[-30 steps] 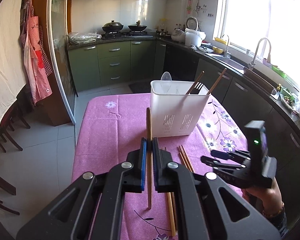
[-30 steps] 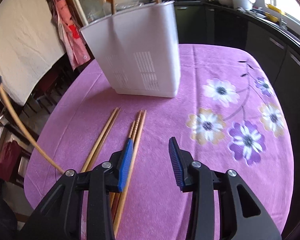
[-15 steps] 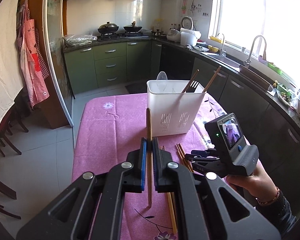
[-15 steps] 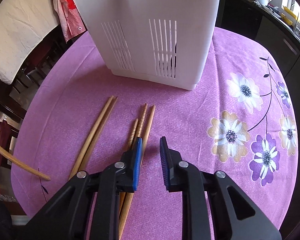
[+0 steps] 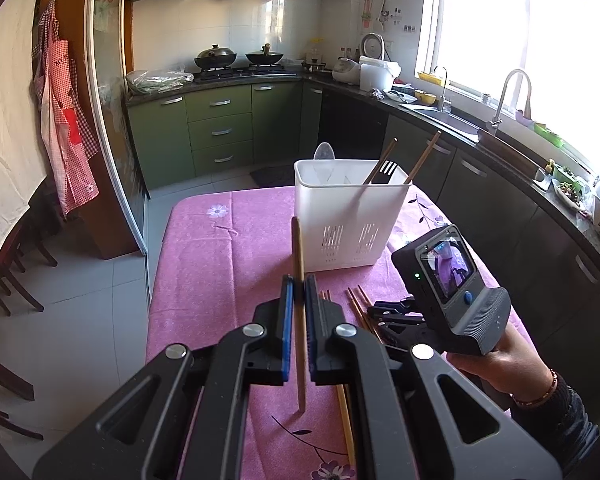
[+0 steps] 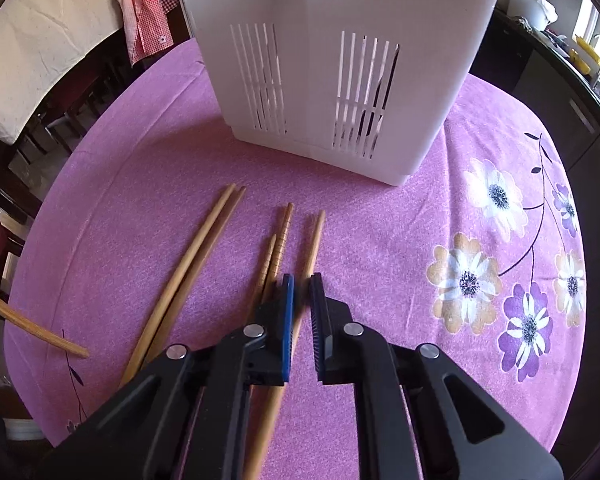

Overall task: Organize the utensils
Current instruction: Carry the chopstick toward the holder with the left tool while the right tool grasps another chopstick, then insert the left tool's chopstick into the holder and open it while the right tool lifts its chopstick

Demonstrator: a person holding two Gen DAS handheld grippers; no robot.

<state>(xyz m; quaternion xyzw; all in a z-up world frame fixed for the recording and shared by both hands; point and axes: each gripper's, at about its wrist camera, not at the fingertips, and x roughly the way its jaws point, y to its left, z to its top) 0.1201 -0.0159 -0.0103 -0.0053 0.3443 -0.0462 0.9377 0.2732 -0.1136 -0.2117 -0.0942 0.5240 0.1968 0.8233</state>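
Note:
My left gripper (image 5: 299, 292) is shut on a wooden chopstick (image 5: 298, 248), holding it upright above the table; its lower end also shows in the right wrist view, chopstick tip (image 6: 32, 326). A white slotted utensil holder (image 5: 348, 220) (image 6: 332, 60) stands beyond it, with a spoon (image 5: 325, 152), a fork (image 5: 388, 168) and two chopsticks (image 5: 422, 158) inside. My right gripper (image 6: 301, 284) (image 5: 380, 312) points down at several loose chopsticks in front of the holder. Its jaws are closing, and the pads pinch the rightmost chopstick (image 6: 314, 240). A middle pair (image 6: 278, 240) and a left pair (image 6: 196, 264) lie beside it.
The purple floral tablecloth (image 6: 420, 240) covers a small table whose edges drop off at left and front. A person's hand (image 5: 496, 368) holds the right gripper. Dark chairs (image 5: 16, 264) stand to the left, and green cabinets and a sink counter (image 5: 452, 120) run behind and to the right.
My right gripper moved in over the loose chopsticks, tilted further down, and its jaws closed from wide apart onto the rightmost one. The left gripper stayed still with its chopstick.

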